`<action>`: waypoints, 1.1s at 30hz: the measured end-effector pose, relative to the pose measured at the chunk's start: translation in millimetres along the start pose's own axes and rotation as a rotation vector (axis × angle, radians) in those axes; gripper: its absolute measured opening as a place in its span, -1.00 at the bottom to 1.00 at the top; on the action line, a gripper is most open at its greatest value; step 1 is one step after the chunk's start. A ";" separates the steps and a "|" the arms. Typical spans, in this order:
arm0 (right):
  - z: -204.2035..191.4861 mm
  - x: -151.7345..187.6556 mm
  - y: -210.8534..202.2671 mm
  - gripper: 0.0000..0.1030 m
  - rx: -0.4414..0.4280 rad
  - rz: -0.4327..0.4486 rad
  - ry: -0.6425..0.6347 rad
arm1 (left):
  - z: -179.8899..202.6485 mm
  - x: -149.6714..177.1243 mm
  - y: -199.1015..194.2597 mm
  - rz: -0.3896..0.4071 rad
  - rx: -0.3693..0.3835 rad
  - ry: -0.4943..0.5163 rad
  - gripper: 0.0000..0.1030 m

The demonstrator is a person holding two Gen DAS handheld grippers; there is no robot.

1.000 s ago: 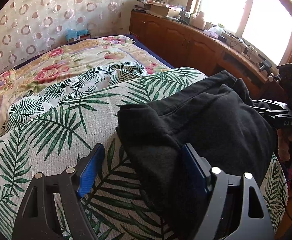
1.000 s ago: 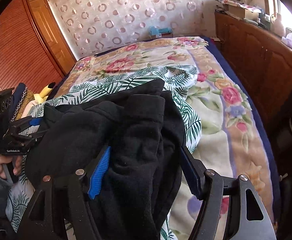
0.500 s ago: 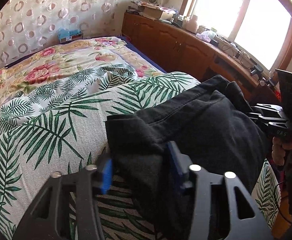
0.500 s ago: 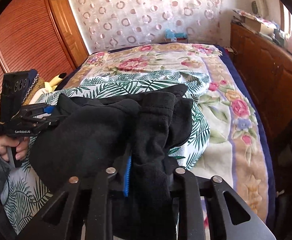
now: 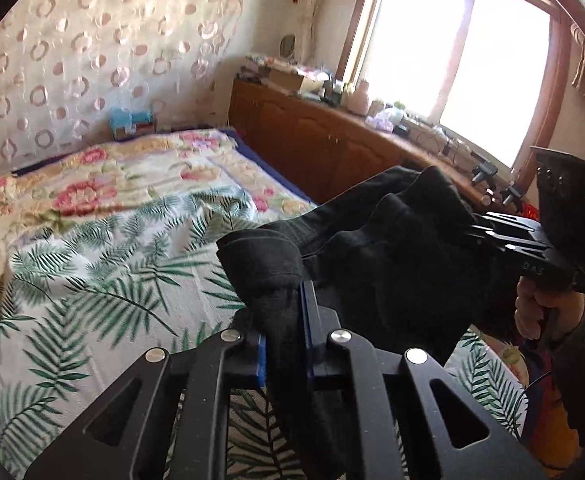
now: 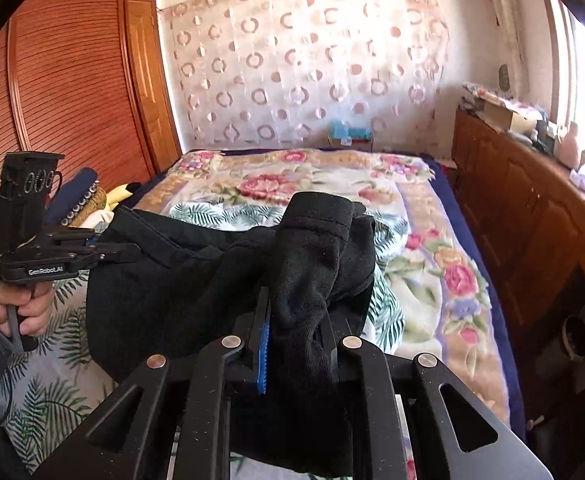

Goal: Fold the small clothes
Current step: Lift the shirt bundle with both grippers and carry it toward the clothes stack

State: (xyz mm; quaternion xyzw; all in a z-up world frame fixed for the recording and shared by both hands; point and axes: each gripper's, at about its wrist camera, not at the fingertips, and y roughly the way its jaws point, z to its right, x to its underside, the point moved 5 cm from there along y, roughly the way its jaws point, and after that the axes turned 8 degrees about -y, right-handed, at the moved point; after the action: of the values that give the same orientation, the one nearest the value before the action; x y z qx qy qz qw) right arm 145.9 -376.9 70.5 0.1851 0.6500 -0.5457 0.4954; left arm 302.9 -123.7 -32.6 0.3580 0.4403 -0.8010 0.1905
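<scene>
Black garment [image 5: 392, 264] hangs lifted above the bed [image 5: 92, 240], stretched between our two tools. Left gripper [image 5: 284, 344] is clamped on one bunched end; right gripper [image 6: 296, 344] is pinched tight on the other end.

No containers we can make out.

Left wrist view alone shows the bright window [image 5: 460, 68] and the cluttered wooden cabinet [image 5: 332, 140] beneath it. Right wrist view alone shows the slatted wardrobe door [image 6: 64, 80] and a yellow plush toy [image 6: 122, 194] beside the bed.

Garment blocks much of the palm-leaf sheet [image 5: 72, 300].
</scene>
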 end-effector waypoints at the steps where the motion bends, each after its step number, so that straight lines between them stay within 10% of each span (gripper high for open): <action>1: -3.8 -4.4 -2.3 -0.68 -0.003 0.013 -0.006 | -2.4 -3.8 -14.1 0.027 0.001 -0.006 -0.74; 22: -260.8 -194.0 86.1 -0.68 -0.321 0.201 -0.502 | -175.3 18.2 -299.2 0.424 -0.476 -0.193 -0.74; 33: -385.9 -247.0 254.6 -0.67 -0.458 0.112 -0.712 | -261.3 107.5 -284.8 0.360 -0.654 -0.448 -0.74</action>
State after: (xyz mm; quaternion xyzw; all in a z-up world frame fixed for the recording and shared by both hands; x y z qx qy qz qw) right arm 283.2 127.3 112.2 -0.0948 0.5318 -0.3894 0.7460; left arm 160.1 251.1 -43.2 0.1670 0.5491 -0.6315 0.5212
